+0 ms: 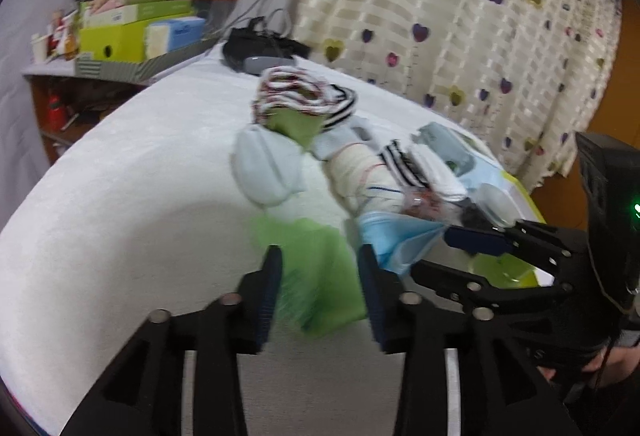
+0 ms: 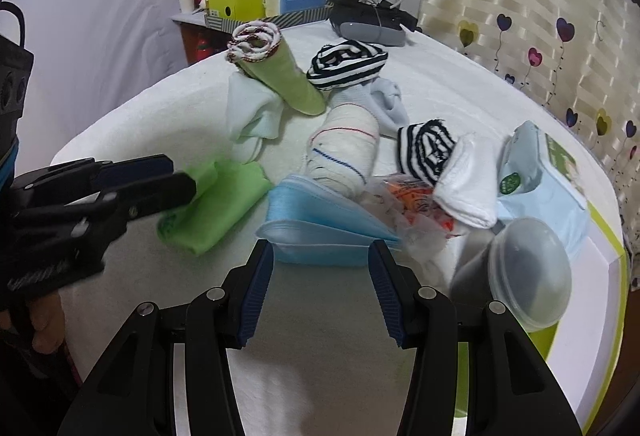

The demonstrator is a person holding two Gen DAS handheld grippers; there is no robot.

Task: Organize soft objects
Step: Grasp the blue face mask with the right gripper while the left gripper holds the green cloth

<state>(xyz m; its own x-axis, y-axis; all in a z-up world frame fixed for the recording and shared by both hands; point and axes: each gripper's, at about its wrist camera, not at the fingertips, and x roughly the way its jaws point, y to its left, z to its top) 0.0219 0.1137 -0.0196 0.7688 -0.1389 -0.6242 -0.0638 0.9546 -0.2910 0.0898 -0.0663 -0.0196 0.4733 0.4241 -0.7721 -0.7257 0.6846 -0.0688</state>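
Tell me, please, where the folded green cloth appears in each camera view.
Left wrist view: green cloth low centre, between the left gripper's open fingers.
Right wrist view: green cloth left of centre, at the left gripper's tips.
Shared landmark: blue face-mask stack just right of it.

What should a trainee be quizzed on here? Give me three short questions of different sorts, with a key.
1. True or false: the right gripper is clamped on the stack of blue face masks.
2. Which thing lies between the fingers of the left gripper? A: green cloth. B: striped sock. C: plastic tub.
3. Fill in: in the right wrist view, the pack of wipes lies to the ____ of the masks.
Key: 1 false, its jaws stand open in front of the stack; 2 A; 3 right.
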